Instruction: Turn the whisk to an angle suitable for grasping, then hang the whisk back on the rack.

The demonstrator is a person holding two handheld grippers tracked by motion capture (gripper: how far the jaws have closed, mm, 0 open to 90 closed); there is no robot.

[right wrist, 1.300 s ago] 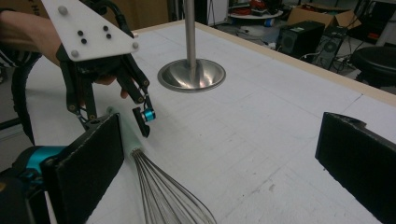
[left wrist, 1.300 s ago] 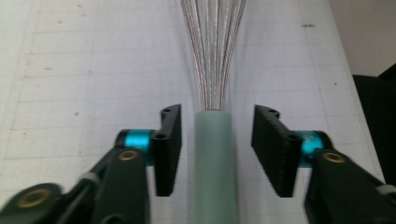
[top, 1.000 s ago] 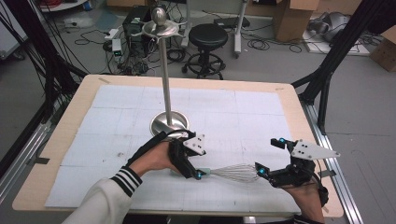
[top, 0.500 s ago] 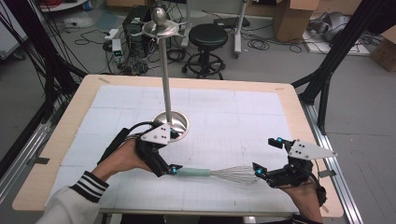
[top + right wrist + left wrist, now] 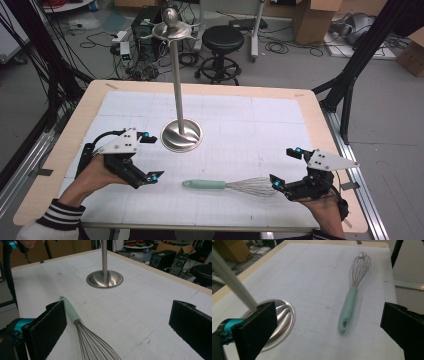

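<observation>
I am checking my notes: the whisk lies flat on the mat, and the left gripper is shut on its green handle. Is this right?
Not quite. The whisk does lie flat on the mat, but the left gripper is open and apart from the handle, as the left gripper view shows.

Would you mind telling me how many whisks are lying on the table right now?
1: a wire whisk with a mint-green handle lies on the white mat near the table's front edge, between the open left gripper and open right gripper.
</observation>
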